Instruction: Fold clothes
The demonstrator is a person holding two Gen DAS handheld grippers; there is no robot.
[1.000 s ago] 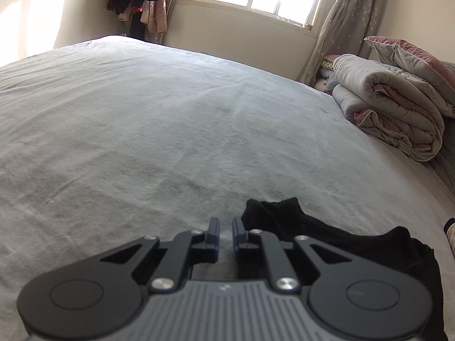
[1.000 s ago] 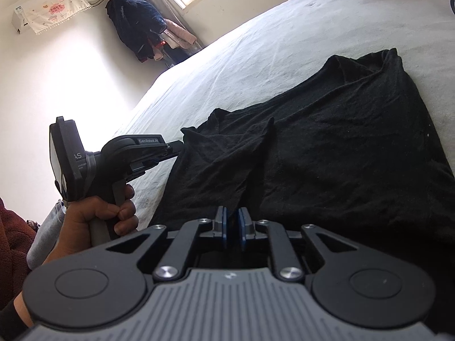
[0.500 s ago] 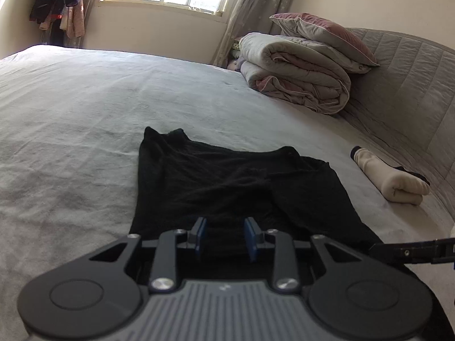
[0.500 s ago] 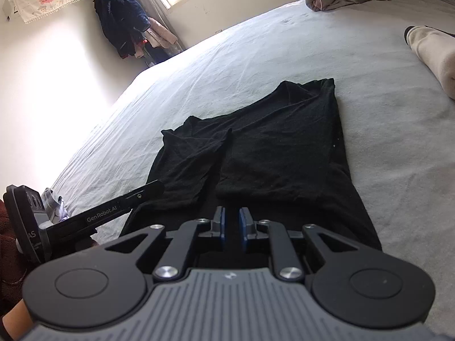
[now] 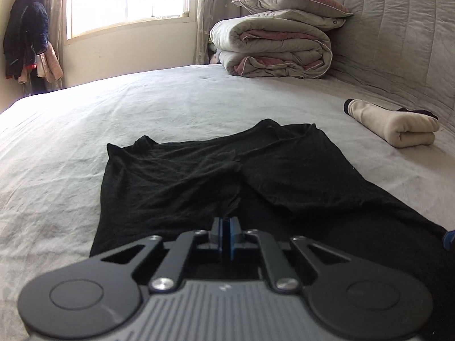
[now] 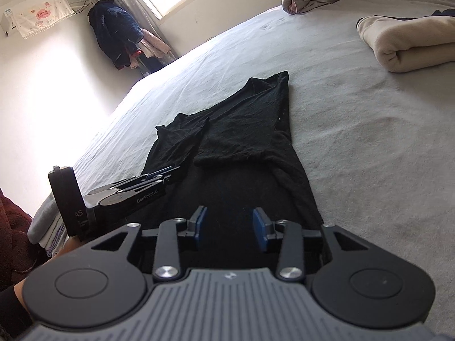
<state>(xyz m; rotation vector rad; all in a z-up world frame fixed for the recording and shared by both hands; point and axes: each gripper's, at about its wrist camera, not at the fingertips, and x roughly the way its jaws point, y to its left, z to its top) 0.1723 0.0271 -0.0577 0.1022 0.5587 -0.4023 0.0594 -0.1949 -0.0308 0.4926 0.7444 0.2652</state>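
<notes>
A black garment point(image 5: 199, 176) lies flat on the grey bed point(image 5: 142, 108), its sleeves folded in over the body, stretching away from me. My left gripper point(image 5: 226, 227) is low over the garment's near end, with its blue pads pressed together and no cloth visibly between them. In the right wrist view the black garment point(image 6: 241, 147) runs up the middle, and the left gripper point(image 6: 170, 170) hovers at its left edge. My right gripper point(image 6: 230, 227) stands open over the near hem with nothing between its fingers.
A rolled cream garment point(image 5: 398, 125) lies on the bed to the right, near the quilted headboard point(image 5: 398, 34). A folded duvet with a pillow point(image 5: 273, 48) sits at the far end. Clothes hang on a rack point(image 6: 119, 34) by the window. A person's dark red sleeve point(image 6: 11, 236) is at the left.
The left gripper swung right from bare bed to over the garment, opened briefly, then shut. The right gripper went from shut to open and drew back toward the hem.
</notes>
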